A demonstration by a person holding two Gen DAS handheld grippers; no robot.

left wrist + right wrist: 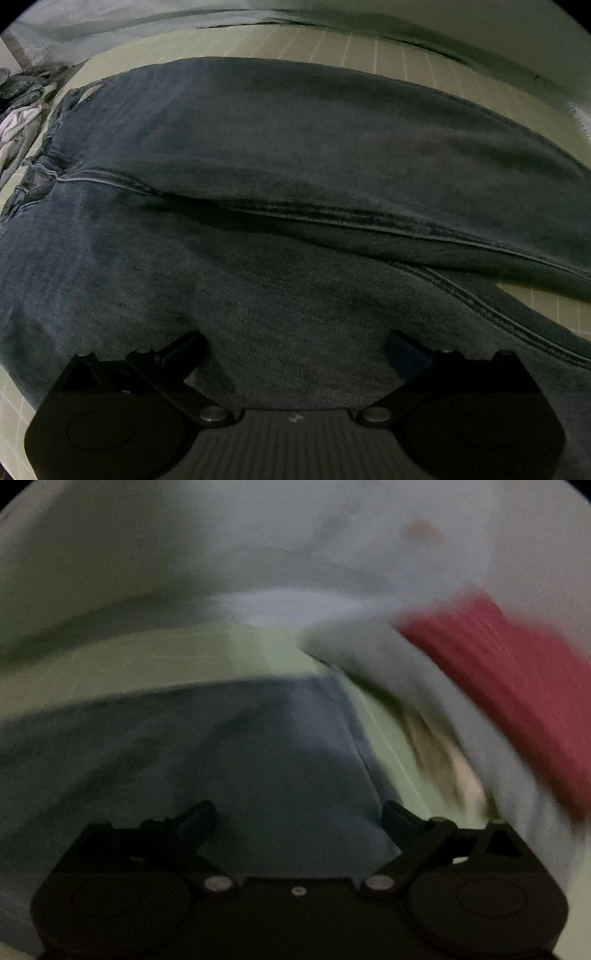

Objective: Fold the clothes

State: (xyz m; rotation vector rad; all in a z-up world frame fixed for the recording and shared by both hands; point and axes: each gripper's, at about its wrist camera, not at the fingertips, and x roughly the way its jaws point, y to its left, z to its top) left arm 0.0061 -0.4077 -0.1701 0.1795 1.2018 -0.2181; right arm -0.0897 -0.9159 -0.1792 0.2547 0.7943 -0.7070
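Note:
A pair of dark blue jeans lies spread flat on a pale green gridded mat, waist at the left, legs running right with the inseam across the middle. My left gripper is open just above the near leg, holding nothing. In the blurred right wrist view, the jeans' leg end lies on the mat. My right gripper is open over the cloth near its right edge, empty.
A heap of other clothes lies at the far left. A red cloth and a pale grey cloth lie right of the jeans. A wall runs behind the mat.

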